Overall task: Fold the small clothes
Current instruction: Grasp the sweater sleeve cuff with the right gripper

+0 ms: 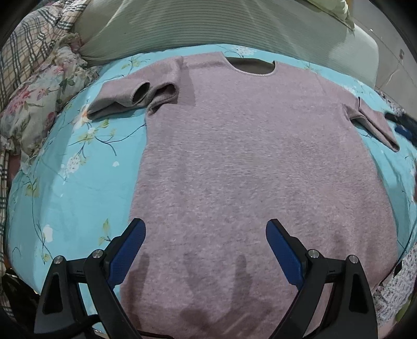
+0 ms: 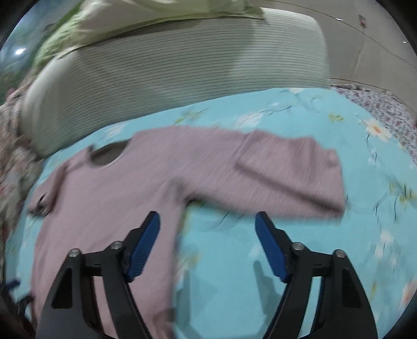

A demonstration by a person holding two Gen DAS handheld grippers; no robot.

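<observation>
A mauve knit sweater [image 1: 250, 161] lies spread flat on the turquoise floral bedsheet [image 1: 73, 182], neckline at the far end. Its left sleeve [image 1: 135, 95] is doubled up in a bunch near the shoulder. My left gripper [image 1: 204, 232] hovers open over the sweater's lower body, nothing between its blue pads. In the blurred right wrist view the sweater [image 2: 104, 208] shows with its right sleeve [image 2: 289, 172] stretched out sideways on the bedsheet [image 2: 325, 260]. My right gripper [image 2: 207, 224] stands open above the sheet just below that sleeve's armpit, holding nothing.
A grey-green ribbed cushion [image 1: 208, 23] runs along the far side of the bed. Plaid and floral bedding [image 1: 34, 78] is piled at the left. A patterned cloth [image 2: 378, 109] borders the sheet at the right. A dark tool part [image 1: 401, 122] shows at the right edge.
</observation>
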